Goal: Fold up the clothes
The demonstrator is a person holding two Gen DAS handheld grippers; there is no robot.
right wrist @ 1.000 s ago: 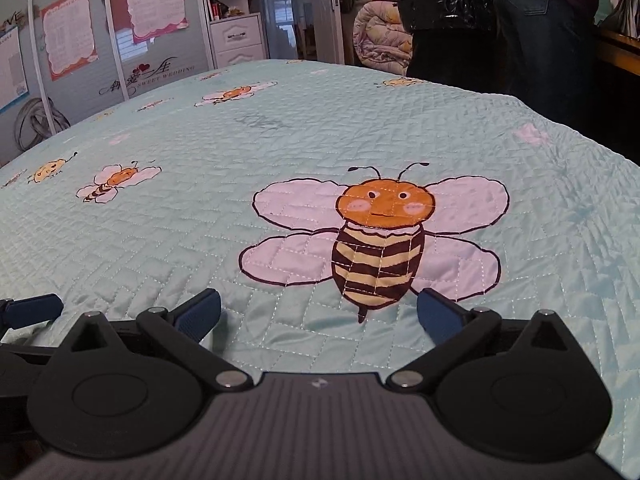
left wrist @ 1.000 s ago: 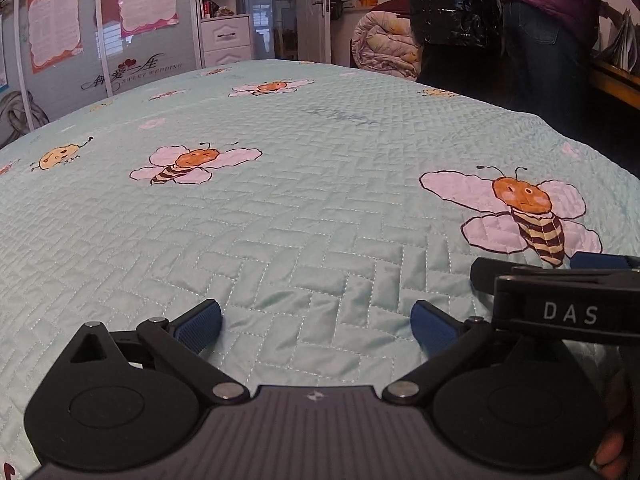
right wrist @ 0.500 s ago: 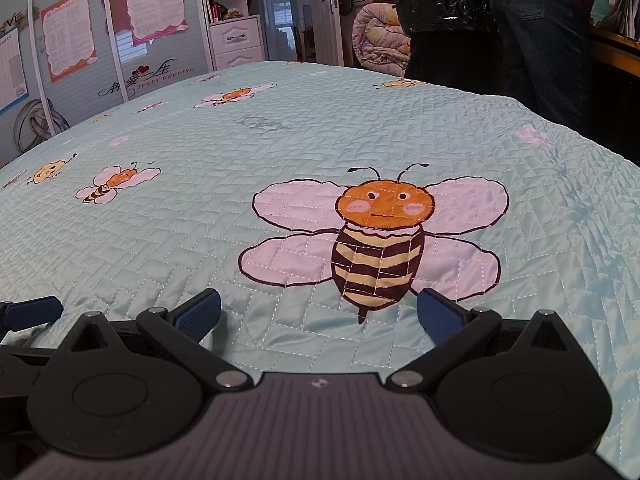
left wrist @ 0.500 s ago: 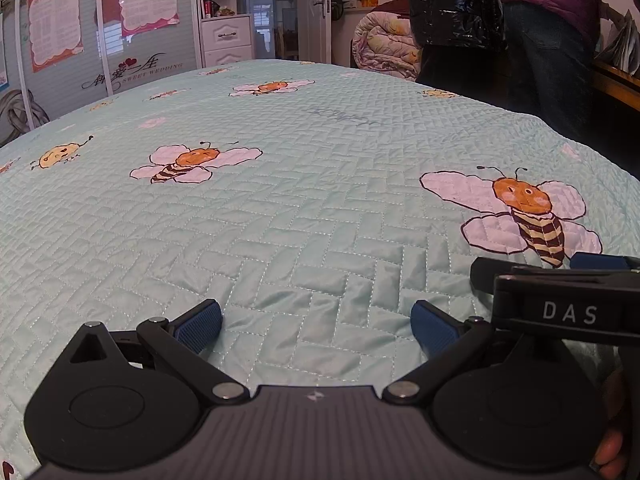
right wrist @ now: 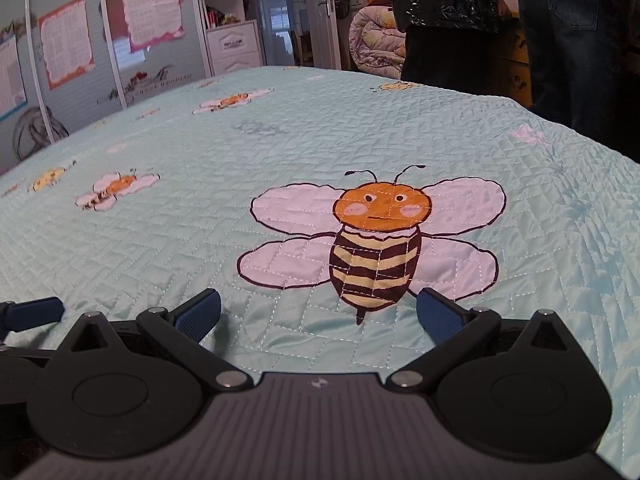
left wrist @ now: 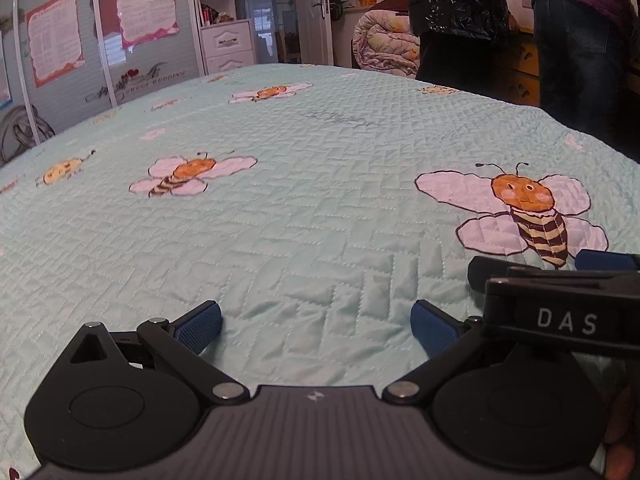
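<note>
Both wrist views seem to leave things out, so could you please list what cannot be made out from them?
- Clothes to fold: none in either view; only the pale green quilted bedspread with bees shows.
- Two standing people: cut off above the waist by the top edge.
- Pink-bordered wall posters: print too small to read.
- Right hand-held gripper: in the left wrist view, mostly cut off by the right edge.
- Left hand-held gripper: open, nothing between its pads.

Black tongs – blue ribbed pads, silver screws, "DAS" marking.
</note>
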